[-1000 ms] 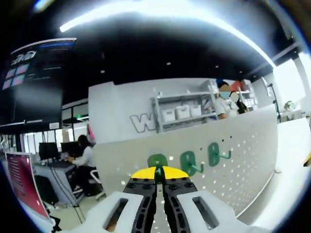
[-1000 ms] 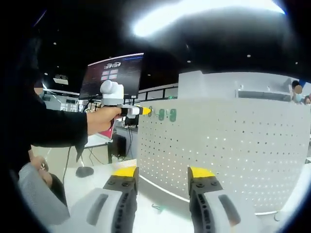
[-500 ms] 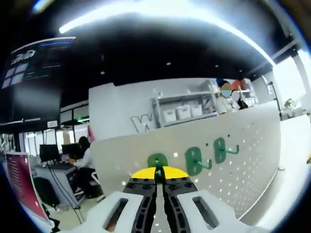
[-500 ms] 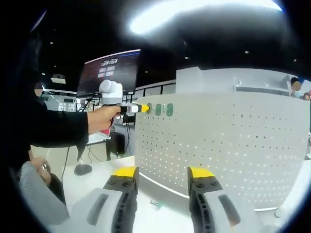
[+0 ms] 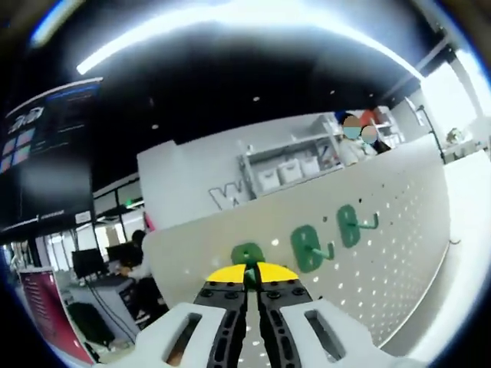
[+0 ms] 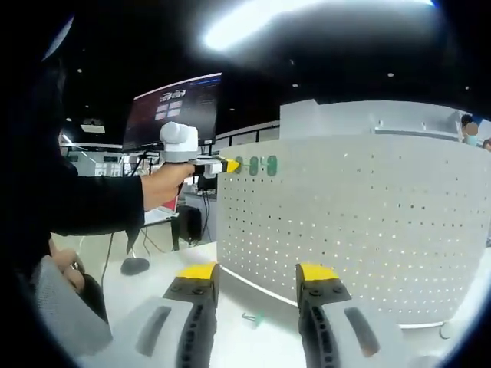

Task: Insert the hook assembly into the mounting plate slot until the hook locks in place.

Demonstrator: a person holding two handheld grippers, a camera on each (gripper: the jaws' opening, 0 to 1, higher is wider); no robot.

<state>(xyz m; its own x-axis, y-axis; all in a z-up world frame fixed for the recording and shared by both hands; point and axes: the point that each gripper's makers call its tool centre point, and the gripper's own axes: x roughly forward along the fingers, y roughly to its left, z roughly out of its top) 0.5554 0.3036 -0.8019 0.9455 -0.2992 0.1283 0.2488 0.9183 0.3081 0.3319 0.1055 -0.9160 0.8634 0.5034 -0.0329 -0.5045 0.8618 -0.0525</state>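
— White tabletop [image 6: 153, 295] carries a standing white pegboard [image 6: 360, 222]. Where are the hooks?

— Three green hooks sit along the board's upper edge. The left gripper [image 5: 247, 270], jaws pressed together, pinches the nearest green hook [image 5: 247, 254] against the board; two more [image 5: 308, 247] [image 5: 351, 225] hang beside it.

— And the right gripper [image 6: 257, 270]?

— Jaws spread, holding nothing, low before the board.

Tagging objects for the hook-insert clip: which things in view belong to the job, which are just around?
Job:
- left tongs, shut on a green hook
- white pegboard
- two mounted green hooks
- right tongs, open

Lying about:
- small green piece on the table
- wall screen
- shelf of bins
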